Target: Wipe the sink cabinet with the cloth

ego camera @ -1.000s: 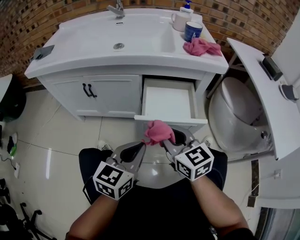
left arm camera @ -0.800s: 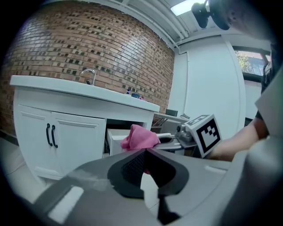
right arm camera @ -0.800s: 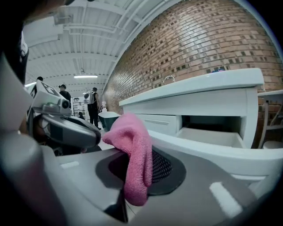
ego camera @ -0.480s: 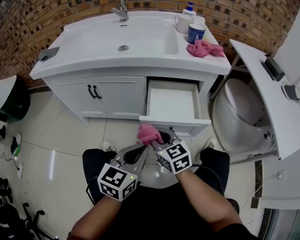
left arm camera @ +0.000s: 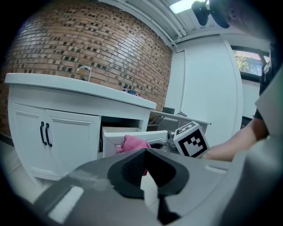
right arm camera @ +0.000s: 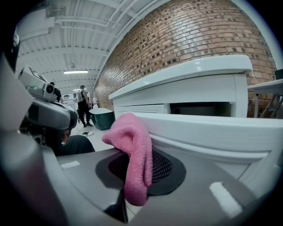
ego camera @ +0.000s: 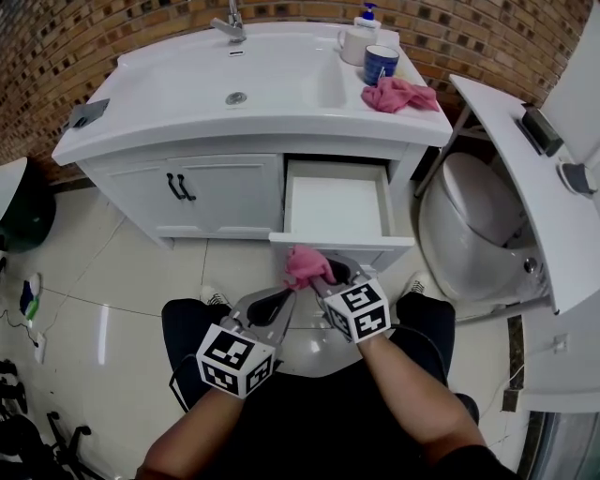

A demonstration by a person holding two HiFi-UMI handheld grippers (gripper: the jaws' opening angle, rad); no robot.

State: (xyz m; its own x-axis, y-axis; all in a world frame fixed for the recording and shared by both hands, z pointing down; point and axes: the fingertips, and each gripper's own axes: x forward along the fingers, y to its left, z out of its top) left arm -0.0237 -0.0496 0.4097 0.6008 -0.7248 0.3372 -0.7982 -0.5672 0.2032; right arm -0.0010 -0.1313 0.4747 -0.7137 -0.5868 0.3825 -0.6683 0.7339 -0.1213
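The white sink cabinet (ego camera: 225,192) has its right drawer (ego camera: 337,202) pulled open. My right gripper (ego camera: 314,272) is shut on a pink cloth (ego camera: 305,264), held just in front of the drawer's front panel; in the right gripper view the pink cloth (right arm camera: 132,154) hangs between the jaws beside the drawer front (right arm camera: 212,130). My left gripper (ego camera: 274,305) sits shut and empty just left of it, lower down. From the left gripper view the cloth (left arm camera: 132,145) shows against the drawer (left arm camera: 132,134). A second pink cloth (ego camera: 398,94) lies on the countertop.
A blue cup (ego camera: 380,64), a white mug (ego camera: 354,44) and a soap bottle (ego camera: 367,16) stand by the basin. A toilet (ego camera: 469,234) is to the right, a white shelf (ego camera: 534,178) above it. A dark bin (ego camera: 19,202) stands left.
My right gripper with the cloth shifted left and slightly down, then up a little toward the drawer front. The left gripper has stayed about where it was.
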